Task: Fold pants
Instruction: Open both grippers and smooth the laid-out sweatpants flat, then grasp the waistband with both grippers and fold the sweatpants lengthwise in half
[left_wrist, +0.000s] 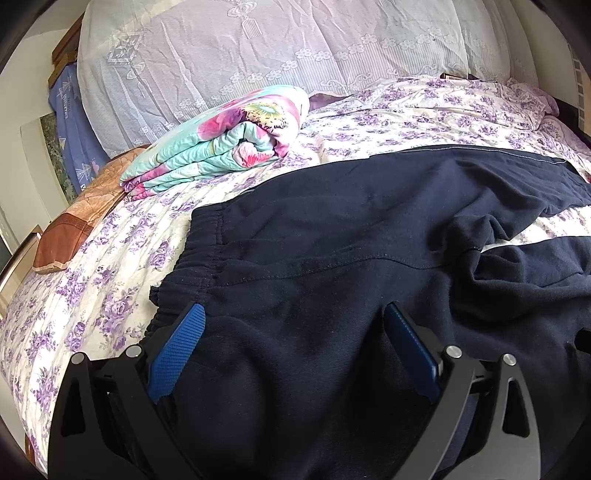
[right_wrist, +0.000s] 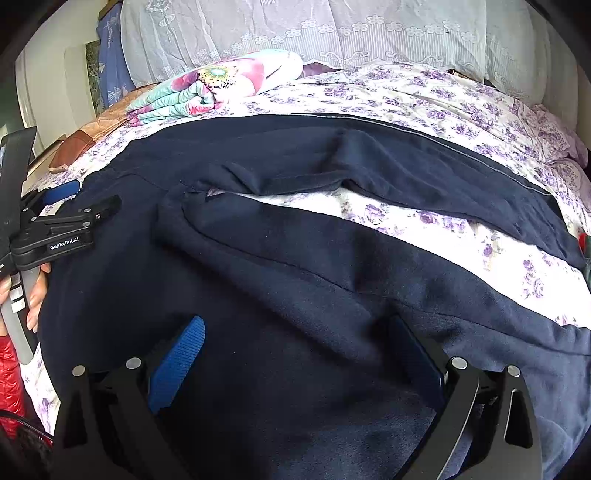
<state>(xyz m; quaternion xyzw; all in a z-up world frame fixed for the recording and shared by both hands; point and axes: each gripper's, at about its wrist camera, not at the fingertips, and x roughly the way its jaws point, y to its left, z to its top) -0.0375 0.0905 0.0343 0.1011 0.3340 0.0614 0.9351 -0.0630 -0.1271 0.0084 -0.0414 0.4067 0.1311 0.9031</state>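
Dark navy pants (left_wrist: 332, 229) lie spread on a bed with a purple-flowered sheet (left_wrist: 110, 295). The elastic waistband (left_wrist: 201, 254) is at the left in the left wrist view. My left gripper (left_wrist: 295, 325) hangs open just over the waist area, its blue pads (left_wrist: 184, 343) wide apart. In the right wrist view the two legs (right_wrist: 369, 266) run to the right with a strip of sheet (right_wrist: 406, 221) between them. My right gripper (right_wrist: 299, 343) is open above the near leg's thigh. The left gripper (right_wrist: 85, 201), held by a hand (right_wrist: 35, 291), shows at the left edge.
A folded flowered quilt (left_wrist: 221, 140) lies beyond the waistband. Behind it stands a big pillow under a white lace cover (left_wrist: 258, 48). A brown cushion (left_wrist: 70, 240) sits at the bed's left edge. A red sleeve (right_wrist: 11, 380) is at the lower left.
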